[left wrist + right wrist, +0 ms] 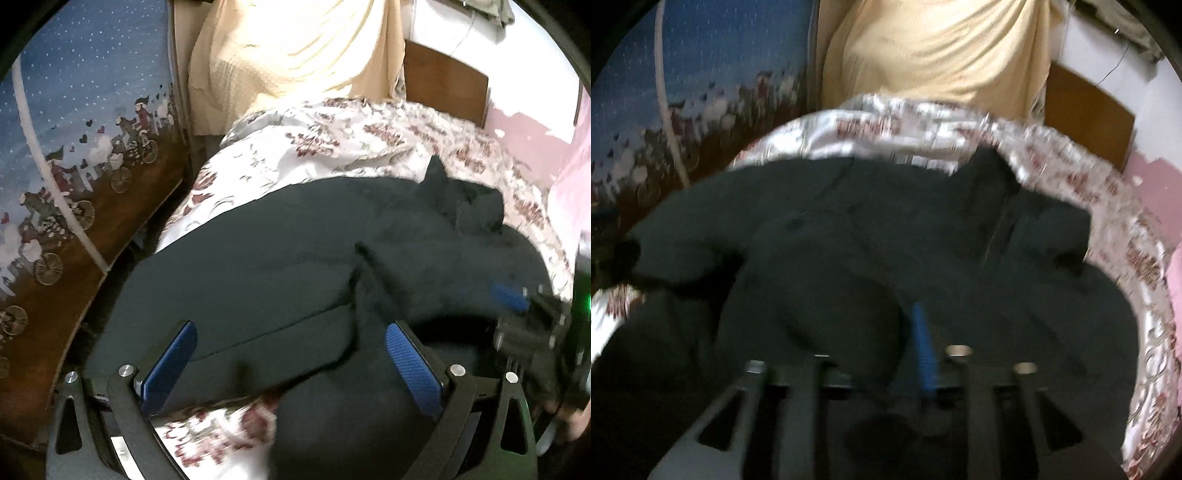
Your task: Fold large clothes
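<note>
One dark garment [280,266] lies spread across the middle of the frame on one floral bedspread [332,147], and one cream curtain [295,48] hangs at the top centre. Two grippers appear: the left gripper [291,365] at the bottom of its own view, showing two blue finger pads [168,365], and the right gripper [513,299] at that view's right edge. One brown wooden board [443,85] stands at the upper right, and one blue illustrated panel [74,110] fills the upper left.
</note>
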`<state>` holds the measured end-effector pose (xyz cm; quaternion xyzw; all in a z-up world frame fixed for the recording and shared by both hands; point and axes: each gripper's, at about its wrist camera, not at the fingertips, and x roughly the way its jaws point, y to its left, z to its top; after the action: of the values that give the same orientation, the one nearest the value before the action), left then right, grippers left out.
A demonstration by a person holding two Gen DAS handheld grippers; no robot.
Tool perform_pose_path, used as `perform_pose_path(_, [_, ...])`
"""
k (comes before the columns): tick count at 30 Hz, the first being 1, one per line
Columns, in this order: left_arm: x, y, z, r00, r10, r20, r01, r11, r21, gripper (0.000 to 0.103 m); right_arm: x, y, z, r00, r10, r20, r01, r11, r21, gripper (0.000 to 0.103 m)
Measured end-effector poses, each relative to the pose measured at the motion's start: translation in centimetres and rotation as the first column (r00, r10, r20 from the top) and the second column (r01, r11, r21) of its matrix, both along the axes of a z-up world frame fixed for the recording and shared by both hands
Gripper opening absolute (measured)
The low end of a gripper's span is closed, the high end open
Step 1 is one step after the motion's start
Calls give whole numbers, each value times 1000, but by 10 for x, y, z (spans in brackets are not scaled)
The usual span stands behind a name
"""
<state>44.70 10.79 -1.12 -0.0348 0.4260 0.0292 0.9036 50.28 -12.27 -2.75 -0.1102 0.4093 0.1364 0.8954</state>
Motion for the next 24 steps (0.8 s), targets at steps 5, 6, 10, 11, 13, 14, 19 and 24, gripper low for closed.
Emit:
perform_pose_path(5, [21,-29,-5,999,-18,37,20,998,-65,103,-40,-32,12,989,121,-87,-112,989,98,66])
perform_pose_path(6, [28,-38,-10,999,-23,30,26,997,-75,103,-52,-46,17,990,121,-67,-115,990,83,66])
perform_pose_path(10, [45,-72,-35,998,-56,-14,55,997,-47,103,-61,-121,19,999,-47,8,47,999,10,66])
perform_pose_path(11, [49,-81,-45,997,-66,-32,66,998,-17,103,-50,-143,16,993,-119,9,119,993,10,66])
perform_pose_path(13, [52,-88,-59,996,-59,-63,60,998,27,103,-44,-190,3,955,-297,-21,297,955,9,66])
perform_pose_path(14, [53,-90,-68,995,-50,-82,55,997,49,103,-41,-208,-4,935,-352,-45,353,935,26,66])
perform_pose_path(19, [53,-99,-86,994,-50,-101,63,990,126,103,-48,-260,-56,876,-457,-154,474,875,99,66])
perform_pose_path(24, [50,-112,-102,997,-50,-65,63,975,213,103,-46,-249,-76,885,-453,-111,463,882,91,68])
